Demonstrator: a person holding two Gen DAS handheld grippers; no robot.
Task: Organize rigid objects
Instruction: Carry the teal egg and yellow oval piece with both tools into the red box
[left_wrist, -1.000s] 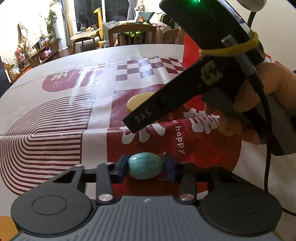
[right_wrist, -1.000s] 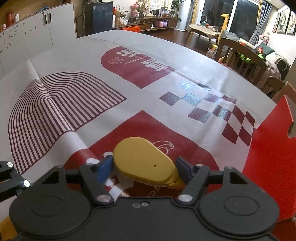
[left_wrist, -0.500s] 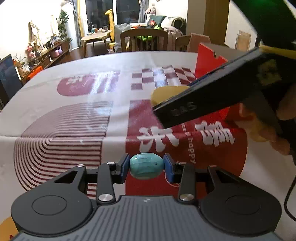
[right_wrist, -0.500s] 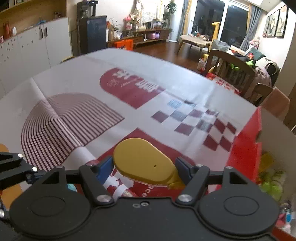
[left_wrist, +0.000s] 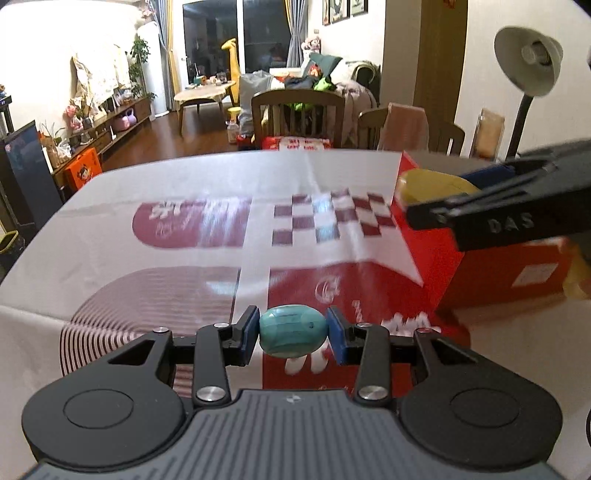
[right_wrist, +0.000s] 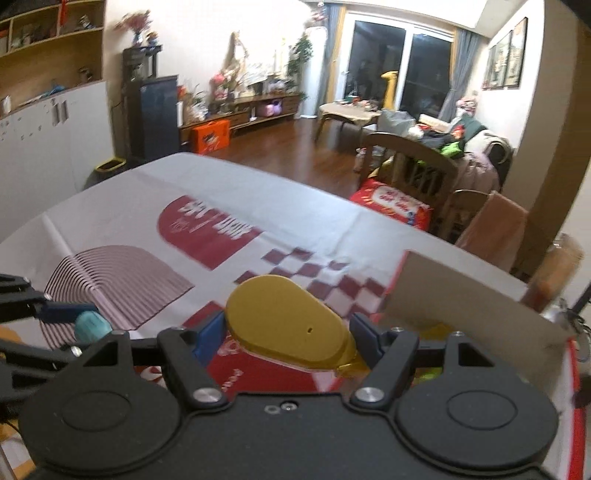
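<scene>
My left gripper (left_wrist: 292, 334) is shut on a turquoise egg-shaped stone (left_wrist: 293, 335) and holds it above the red and white tablecloth (left_wrist: 184, 258). My right gripper (right_wrist: 288, 334) is shut on a flat yellow teardrop-shaped piece (right_wrist: 284, 319), held in the air near the rim of a red cardboard box (left_wrist: 436, 254). In the left wrist view the right gripper (left_wrist: 439, 195) with the yellow piece (left_wrist: 428, 186) hangs over the box's left edge. In the right wrist view the left gripper's fingers (right_wrist: 62, 312) with the stone (right_wrist: 92, 325) show at the far left.
The box's open flap (right_wrist: 461, 291) stands at the right, with small items inside. A desk lamp (left_wrist: 528, 70) stands behind the box. Wooden chairs (left_wrist: 295, 114) stand at the table's far edge.
Both grippers have risen and tilted up with their loads. The right gripper moved right, from over the cloth to the box's edge. The left gripper still holds the stone.
</scene>
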